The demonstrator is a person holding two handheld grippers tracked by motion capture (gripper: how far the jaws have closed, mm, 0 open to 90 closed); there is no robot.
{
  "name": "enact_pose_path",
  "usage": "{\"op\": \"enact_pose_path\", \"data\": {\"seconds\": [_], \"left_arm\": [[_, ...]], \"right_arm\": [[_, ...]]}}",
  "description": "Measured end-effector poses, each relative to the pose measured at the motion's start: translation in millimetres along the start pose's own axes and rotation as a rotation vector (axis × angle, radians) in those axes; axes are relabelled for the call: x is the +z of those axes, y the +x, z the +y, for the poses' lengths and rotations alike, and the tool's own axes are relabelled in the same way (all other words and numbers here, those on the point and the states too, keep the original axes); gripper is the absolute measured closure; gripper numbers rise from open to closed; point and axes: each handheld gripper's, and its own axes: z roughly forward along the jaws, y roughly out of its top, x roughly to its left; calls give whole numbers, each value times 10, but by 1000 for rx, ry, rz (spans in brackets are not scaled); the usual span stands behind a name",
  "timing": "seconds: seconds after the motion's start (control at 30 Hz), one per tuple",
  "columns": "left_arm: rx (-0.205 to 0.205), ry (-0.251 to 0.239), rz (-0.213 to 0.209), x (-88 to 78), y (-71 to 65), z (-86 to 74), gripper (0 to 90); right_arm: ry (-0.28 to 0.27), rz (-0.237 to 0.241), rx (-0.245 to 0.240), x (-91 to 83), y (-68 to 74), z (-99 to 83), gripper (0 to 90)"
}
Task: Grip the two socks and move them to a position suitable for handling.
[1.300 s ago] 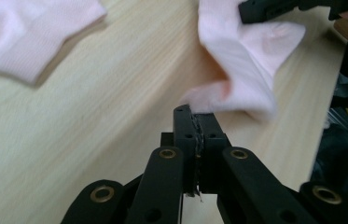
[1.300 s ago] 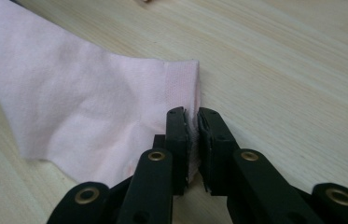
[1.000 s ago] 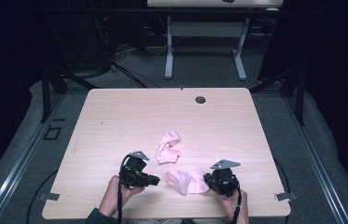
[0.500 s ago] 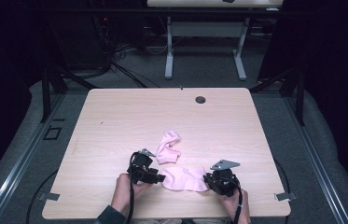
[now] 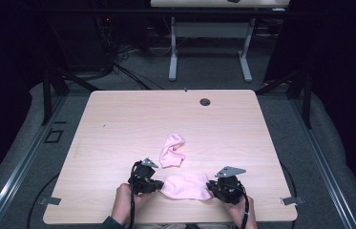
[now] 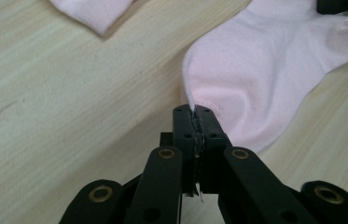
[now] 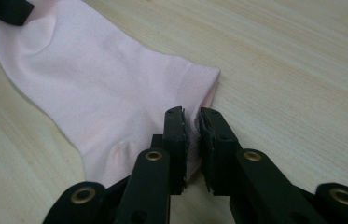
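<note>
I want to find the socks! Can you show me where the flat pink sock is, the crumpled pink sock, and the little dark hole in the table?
flat pink sock [image 5: 186, 186], high view, its middle.
crumpled pink sock [image 5: 171, 150], high view, its middle fold.
dark hole [image 5: 205, 101], high view, its centre.

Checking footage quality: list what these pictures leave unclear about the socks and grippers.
- Near sock: high view, both ends hidden under the left gripper and right gripper.
- Far sock: crumpled, shape unclear; cut off by the top edge in the left gripper view.
- Dark disc: too small to identify.
</note>
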Motion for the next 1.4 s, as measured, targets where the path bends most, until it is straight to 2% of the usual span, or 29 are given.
{"op": "enact_pose_path", "data": {"seconds": [0.13,0.2,0.23,0.27,0.33,0.37,0.4,0.5,0.6,0.7,0.77,0.83,0.97,1.1,1.17,1.2,1.23,1.27,1.3,1.37,1.4], "left_arm": [[-10,-13,3,-20,-37,-86,858],[-2,-10,17,-39,-47,-103,733],[3,-20,21,-53,-52,-110,666],[4,-29,28,-72,-49,-116,587],[8,-55,44,-112,-32,-137,415],[8,-55,44,-112,-32,-137,362],[-8,-65,69,-150,19,-154,298],[-33,-98,106,-208,104,-166,209],[-25,-131,148,-297,235,-110,161],[-11,-162,182,-379,388,38,155],[22,-172,200,-423,487,185,156],[55,-178,200,-437,592,362,164],[82,-189,188,-374,793,756,239],[112,-162,155,-177,931,1144,301],[129,-140,150,-54,956,1305,336],[137,-137,148,5,957,1373,343],[137,-137,148,5,957,1373,353],[154,-121,152,124,945,1491,370],[169,-108,150,178,940,1541,374],[175,-93,148,232,936,1583,410],[207,-67,154,335,918,1642,424]], "right_arm": [[1,17,-2,-9,23,-12,803],[0,21,-2,-8,17,-8,774],[9,19,-2,-14,7,-3,727],[-9,23,-1,-13,-3,-5,690],[-63,61,5,-50,-27,-13,628],[-67,63,5,-65,-43,-6,573],[-59,64,9,-72,-57,5,543],[-74,79,14,-76,-85,49,460],[-75,90,18,-61,-91,132,412],[-80,104,26,-12,-99,253,410],[-88,109,16,30,-95,351,415],[-93,127,20,81,-73,457,431],[-91,147,-2,211,-19,675,461],[-82,138,-33,394,53,855,478],[-76,138,-48,497,80,921,483],[-72,134,-59,540,93,950,488],[-79,140,-58,584,111,970,493],[-70,135,-75,623,115,992,494],[-72,129,-80,663,121,1008,498],[-62,134,-88,744,110,1031,499],[-53,131,-93,764,108,1040,500]]}}
